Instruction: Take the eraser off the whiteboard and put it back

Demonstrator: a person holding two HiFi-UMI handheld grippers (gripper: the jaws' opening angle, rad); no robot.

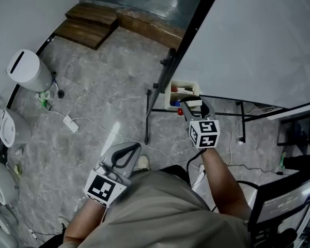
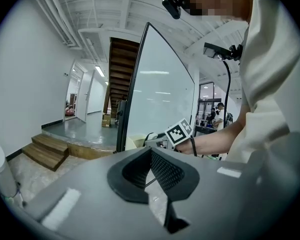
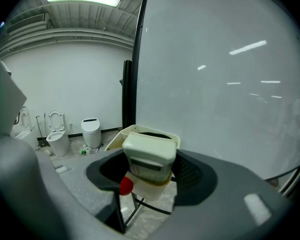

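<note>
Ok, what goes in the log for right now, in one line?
right gripper: shut on eraser | eraser: held in front of tray by whiteboard | left gripper: shut, empty

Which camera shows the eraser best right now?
The right gripper view: the eraser sits large between the right gripper's jaws. The head view shows it small and far off; the left gripper view doesn't show it clearly.

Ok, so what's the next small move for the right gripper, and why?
Probably ease the right gripper forward to the cream tray and only then open: its jaws are clamped on the eraser, which hangs just short of that tray by the whiteboard.
</note>
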